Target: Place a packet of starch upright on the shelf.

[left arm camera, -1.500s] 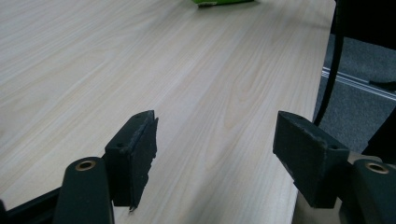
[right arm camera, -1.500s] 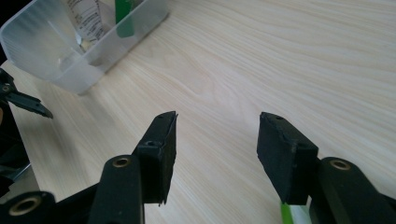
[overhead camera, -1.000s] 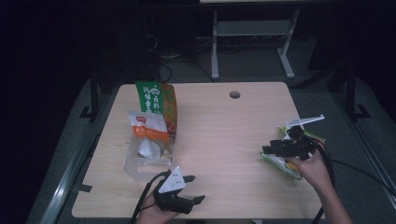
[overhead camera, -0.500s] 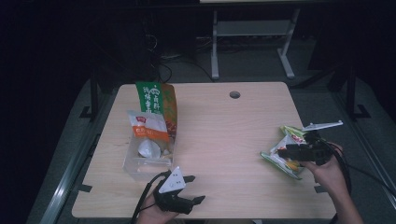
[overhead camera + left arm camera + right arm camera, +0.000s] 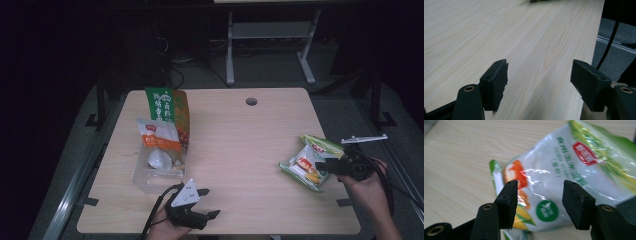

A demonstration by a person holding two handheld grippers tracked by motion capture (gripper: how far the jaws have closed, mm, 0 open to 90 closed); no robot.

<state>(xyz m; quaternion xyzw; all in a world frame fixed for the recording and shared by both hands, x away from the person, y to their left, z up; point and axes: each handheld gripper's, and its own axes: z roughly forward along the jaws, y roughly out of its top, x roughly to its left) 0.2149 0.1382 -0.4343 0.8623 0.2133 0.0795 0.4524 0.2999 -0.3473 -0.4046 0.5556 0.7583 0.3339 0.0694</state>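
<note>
High view: corn starch bag (image 5: 309,162) lies at right-centre of frame near the tabletop (image 5: 240,145) edge, my right tongs (image 5: 322,166) just over it, agape.

Left gripper view: left tongs (image 5: 539,87) wide apart, nothing between, idle over bare wood.

Right gripper view: bag (image 5: 564,182) sits beyond the spread pads (image 5: 509,202), no contact yet. I'd go lower, pinch the near edge seam, not the slippery middle.

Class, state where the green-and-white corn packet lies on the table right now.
In the high view the corn packet lies near the table's right edge, just in front of the open right tool; the right gripper view shows it beyond the jaws.
</note>
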